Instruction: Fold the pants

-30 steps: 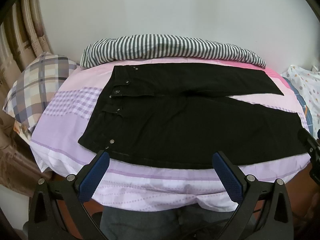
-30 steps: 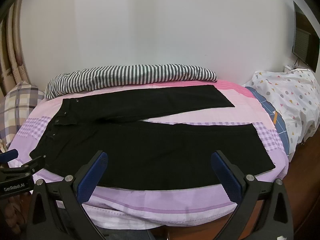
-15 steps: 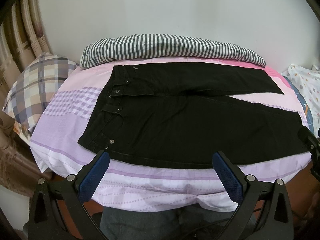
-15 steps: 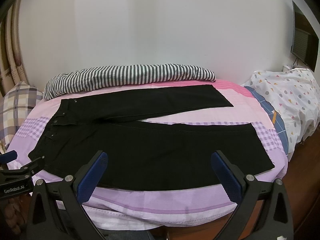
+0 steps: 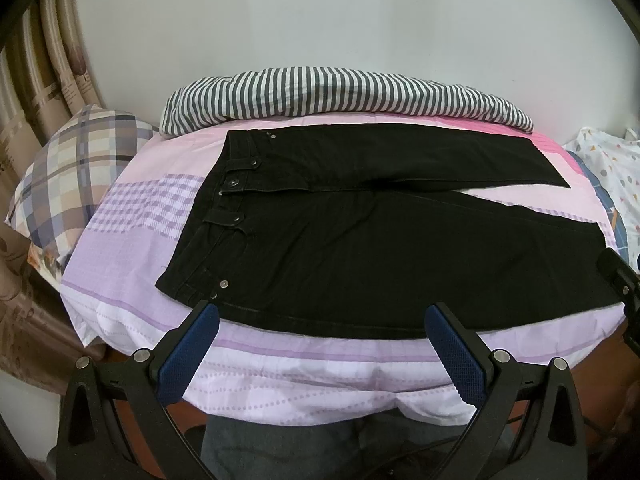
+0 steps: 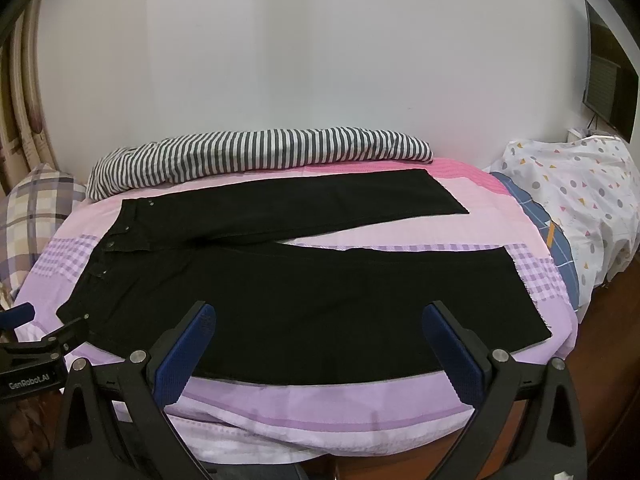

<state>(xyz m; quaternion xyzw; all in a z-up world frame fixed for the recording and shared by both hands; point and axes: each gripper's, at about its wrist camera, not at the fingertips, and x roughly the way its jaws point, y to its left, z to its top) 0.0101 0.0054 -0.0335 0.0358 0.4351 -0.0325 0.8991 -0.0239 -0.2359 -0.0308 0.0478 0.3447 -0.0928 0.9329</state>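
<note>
Black pants (image 5: pixel 360 240) lie flat on the bed, waistband to the left, both legs spread apart to the right; they also show in the right wrist view (image 6: pixel 300 292). My left gripper (image 5: pixel 320 316) is open and empty, hovering at the near hem close to the waist corner. My right gripper (image 6: pixel 320 316) is open and empty, over the near leg's front edge. The left gripper's tip shows at the left edge of the right wrist view (image 6: pixel 24 332), and the right gripper's tip at the right edge of the left wrist view (image 5: pixel 620 280).
The bed has a pink and purple sheet (image 5: pixel 132 216). A striped blanket (image 5: pixel 340 96) lies rolled along the far wall. A plaid pillow (image 5: pixel 68 172) is at the left, a patterned white quilt (image 6: pixel 580 200) at the right. Wooden floor (image 6: pixel 616 320) lies at the right.
Both grippers have shifted only slightly; the view has drifted a little. The pants have not moved and both grippers stay open.
</note>
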